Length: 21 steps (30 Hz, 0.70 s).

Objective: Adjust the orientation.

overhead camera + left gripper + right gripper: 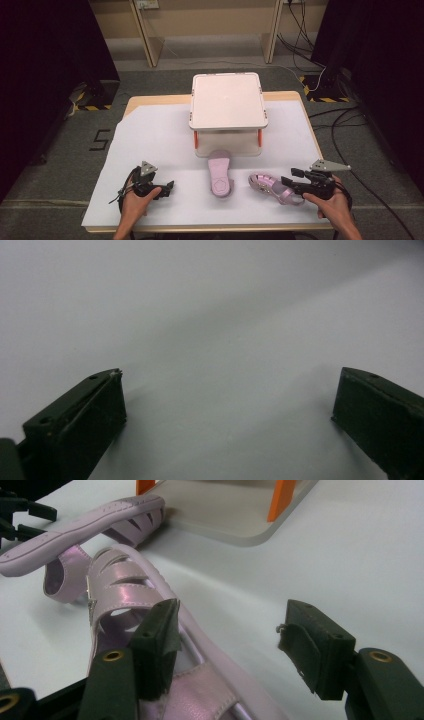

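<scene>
Two pink sandals are seen on the white sheet covering the table. One sandal lies sole-up at centre, its toe end under the front edge of the small white stand with orange legs. The other sandal lies upright just to its right, at the right gripper.

In the right gripper view the jaws are seen parted, with a side edge of this sandal between them. One jaw is close against the straps; contact cannot be told. The other jaw stands clear, so nothing is clamped.

The left gripper is held low over bare sheet, jaws wide apart and empty.
</scene>
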Available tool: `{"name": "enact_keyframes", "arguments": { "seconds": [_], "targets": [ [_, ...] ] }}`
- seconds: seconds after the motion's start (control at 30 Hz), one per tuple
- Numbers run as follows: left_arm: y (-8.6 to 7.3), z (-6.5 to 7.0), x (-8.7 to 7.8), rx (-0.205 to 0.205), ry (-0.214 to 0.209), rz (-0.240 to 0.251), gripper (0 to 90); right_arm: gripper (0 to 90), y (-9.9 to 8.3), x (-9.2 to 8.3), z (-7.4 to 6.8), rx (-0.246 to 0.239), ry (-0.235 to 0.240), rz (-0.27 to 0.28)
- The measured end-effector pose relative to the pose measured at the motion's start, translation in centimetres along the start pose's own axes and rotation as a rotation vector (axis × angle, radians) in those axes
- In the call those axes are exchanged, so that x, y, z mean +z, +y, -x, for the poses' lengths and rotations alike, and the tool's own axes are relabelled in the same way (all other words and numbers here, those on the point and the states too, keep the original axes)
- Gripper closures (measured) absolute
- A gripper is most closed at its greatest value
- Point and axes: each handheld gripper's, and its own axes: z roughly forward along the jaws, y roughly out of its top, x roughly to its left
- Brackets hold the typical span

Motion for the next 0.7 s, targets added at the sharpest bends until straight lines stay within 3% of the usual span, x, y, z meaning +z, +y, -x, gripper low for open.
{"name": "enact_keyframes", "arguments": {
  "seconds": [0.07, 0.2, 0.27, 0.53, 0.63, 0.7],
  "targets": [
    [0.0, 0.0, 0.0, 0.000, 0.000, 0.000, 0.0, 41.4, 0.1, -0.1, 0.2, 0.001, -0.034, 0.020],
    [0.0, 0.0, 0.0, 0.000, 0.000, 0.000, 0.0, 41.1, 0.3, 0.1, 0.8, 0.015, -0.012, 0.017],
    [0.0, 0.0, 0.0, 0.000, 0.000, 0.000, 0.0, 41.5, 0.5, 0.2, 1.1, 0.010, -0.046, 0.031],
    [0.0, 0.0, 0.0, 0.000, 0.000, 0.000, 0.0, 42.2, 1.1, 0.4, 2.6, 0.062, -0.014, 0.046],
    [0.0, 0.0, 0.0, 0.000, 0.000, 0.001, 0.0, 42.1, 1.2, -0.1, 2.9, 0.070, -0.040, 0.063],
    [0.0, 0.0, 0.0, 0.000, 0.000, 0.000, 0.0, 41.1, 1.2, -0.5, 3.1, 0.069, -0.031, 0.071]
  ]
}}
